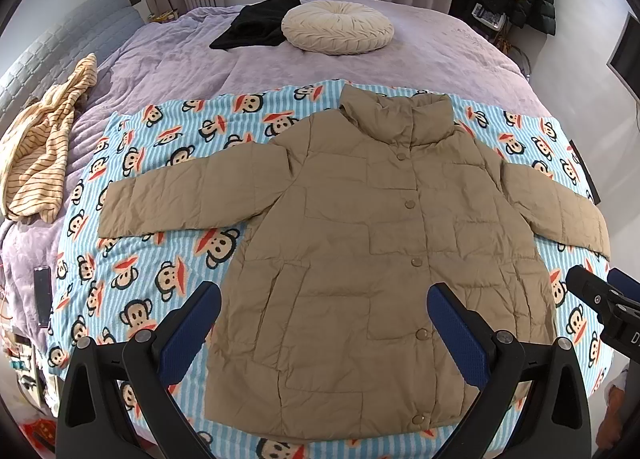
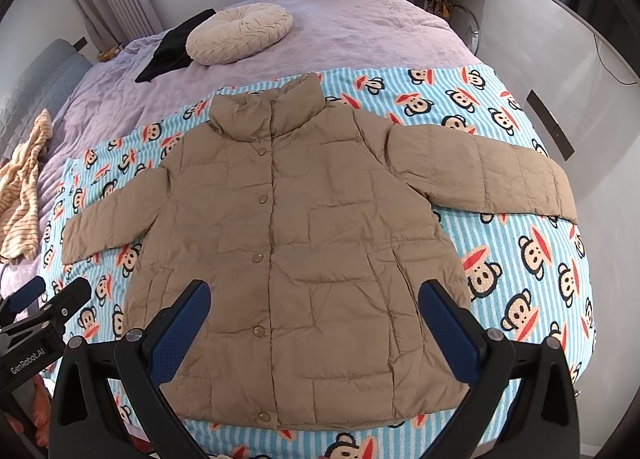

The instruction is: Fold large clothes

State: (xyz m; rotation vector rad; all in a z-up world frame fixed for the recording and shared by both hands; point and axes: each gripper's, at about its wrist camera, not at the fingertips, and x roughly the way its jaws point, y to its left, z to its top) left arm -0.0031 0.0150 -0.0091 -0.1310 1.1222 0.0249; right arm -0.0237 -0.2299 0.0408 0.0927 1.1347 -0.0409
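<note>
A tan puffer jacket [image 1: 360, 243] lies flat, front up and buttoned, both sleeves spread out, on a blue striped monkey-print blanket [image 1: 160, 259]. It also shows in the right wrist view [image 2: 300, 227]. My left gripper [image 1: 324, 319] is open and empty, held above the jacket's lower left half. My right gripper [image 2: 314, 317] is open and empty above the jacket's lower right half. Each gripper shows at the edge of the other's view: the right gripper [image 1: 604, 295] and the left gripper [image 2: 44, 307].
The blanket [image 2: 520, 251] covers a bed with a lilac cover [image 1: 420, 55]. On it lie a round cream cushion [image 1: 338, 27], a black garment [image 1: 260, 21] and a yellow striped garment [image 1: 44, 147]. A dark remote-like object [image 1: 42, 295] lies at the left edge.
</note>
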